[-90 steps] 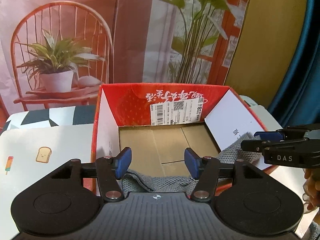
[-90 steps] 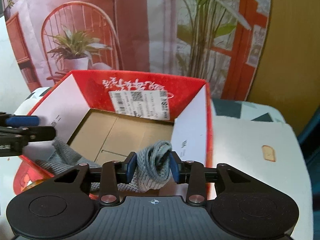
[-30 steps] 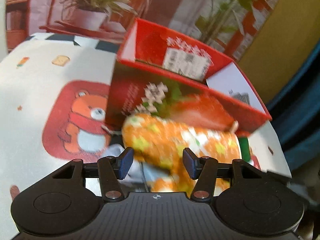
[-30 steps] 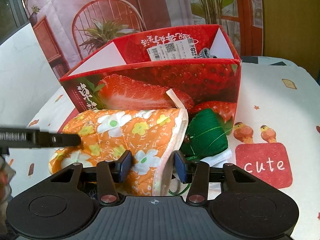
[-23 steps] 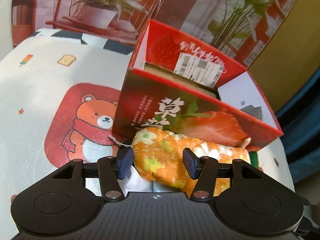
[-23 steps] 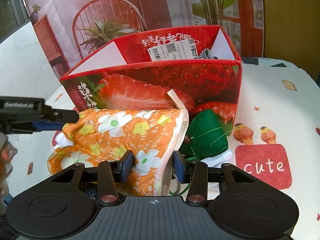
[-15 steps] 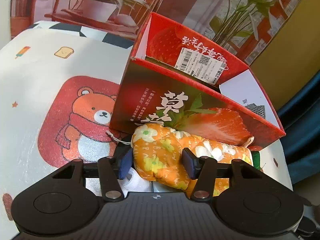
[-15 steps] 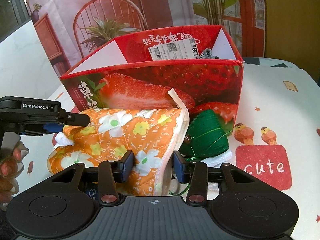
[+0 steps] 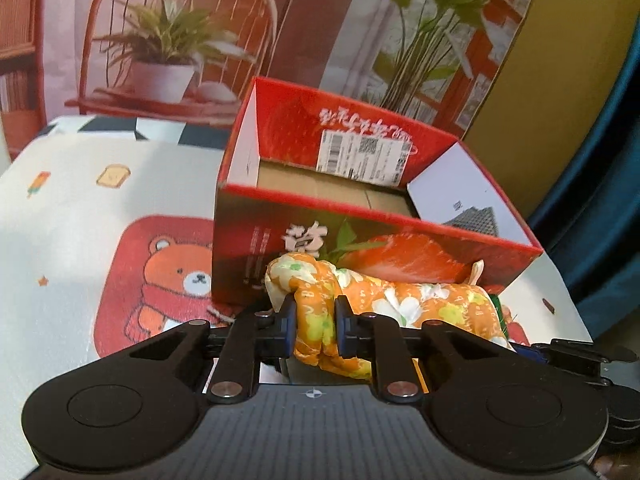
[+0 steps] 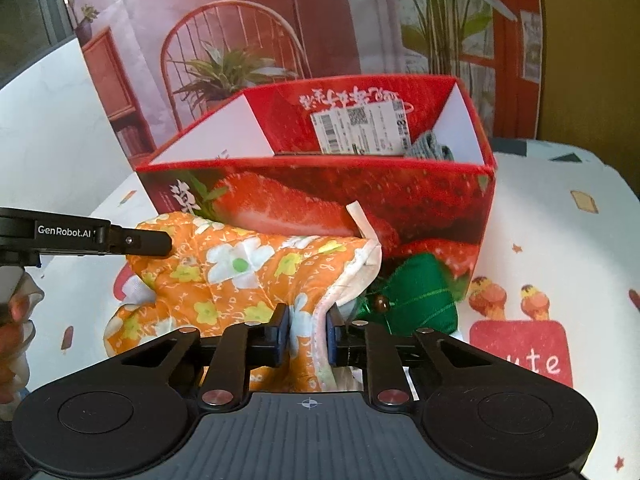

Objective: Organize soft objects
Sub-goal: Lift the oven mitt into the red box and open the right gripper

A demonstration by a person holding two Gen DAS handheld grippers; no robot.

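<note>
An orange flowered oven mitt (image 9: 400,300) (image 10: 248,272) hangs just in front of the red strawberry box (image 9: 360,224) (image 10: 320,200). My left gripper (image 9: 315,324) is shut on the mitt's left end. My right gripper (image 10: 307,334) is shut on its white-trimmed cuff end. The mitt is stretched between them, lifted a little off the table. A grey knitted cloth (image 10: 432,148) lies inside the box at its right wall. A green soft pouch (image 10: 416,296) sits on the table behind the mitt, against the box front.
The table has a white cloth printed with a red bear patch (image 9: 160,280) and a red "cute" patch (image 10: 520,352). A backdrop picture of a chair and plants stands behind the box. A blue curtain (image 9: 608,184) hangs at the right.
Both grippers have closed on the oven mitt, left on its left end and right on its cuff. The mitt has risen slightly off the table.
</note>
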